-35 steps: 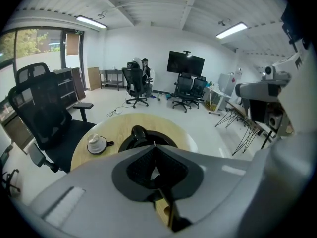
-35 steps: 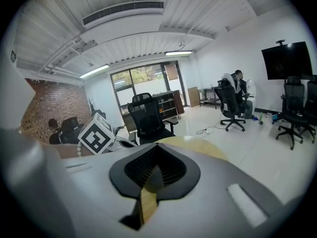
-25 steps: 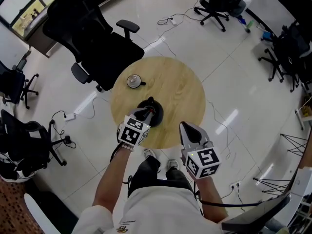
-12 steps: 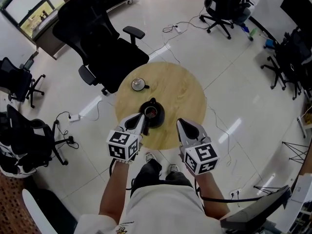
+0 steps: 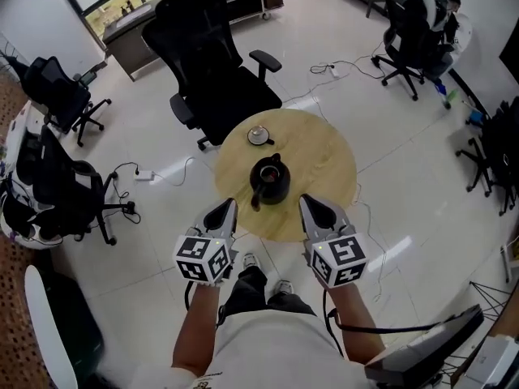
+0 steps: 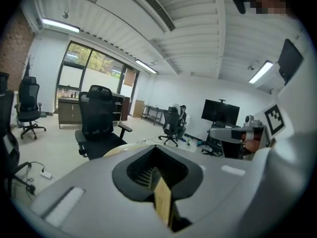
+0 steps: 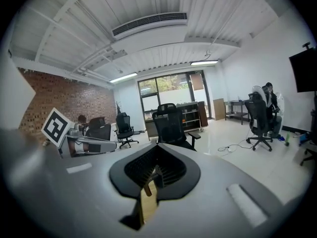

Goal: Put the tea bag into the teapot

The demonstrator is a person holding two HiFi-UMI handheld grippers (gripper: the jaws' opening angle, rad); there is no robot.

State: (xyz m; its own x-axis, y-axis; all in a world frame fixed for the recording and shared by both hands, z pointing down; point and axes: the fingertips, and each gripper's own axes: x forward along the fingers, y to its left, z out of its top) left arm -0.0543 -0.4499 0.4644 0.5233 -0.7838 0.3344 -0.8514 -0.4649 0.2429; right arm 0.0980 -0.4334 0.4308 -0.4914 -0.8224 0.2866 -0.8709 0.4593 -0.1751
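Note:
A black teapot (image 5: 270,178) stands open in the middle of the round wooden table (image 5: 324,156). Its opening is dark, and I cannot make out the tea bag in it. The teapot's lid (image 5: 259,134) lies on the table beyond it. My left gripper (image 5: 228,207) hovers at the table's near edge, left of the teapot, with its jaws together and nothing in them. My right gripper (image 5: 306,203) is level with it on the right, also shut and empty. In the left gripper view the left gripper (image 6: 161,178) shows only a thin slit; the right gripper (image 7: 152,176) looks the same in its own view.
A black office chair (image 5: 212,63) stands right behind the table. More chairs (image 5: 57,193) are on the left and at the far right (image 5: 409,35). Cables (image 5: 158,173) run over the pale floor. The person's legs and shoes (image 5: 259,266) are under the near edge.
My left gripper was over the teapot a second ago and has drawn back to the table's near edge. The right gripper has risen level with it. The head view has shifted.

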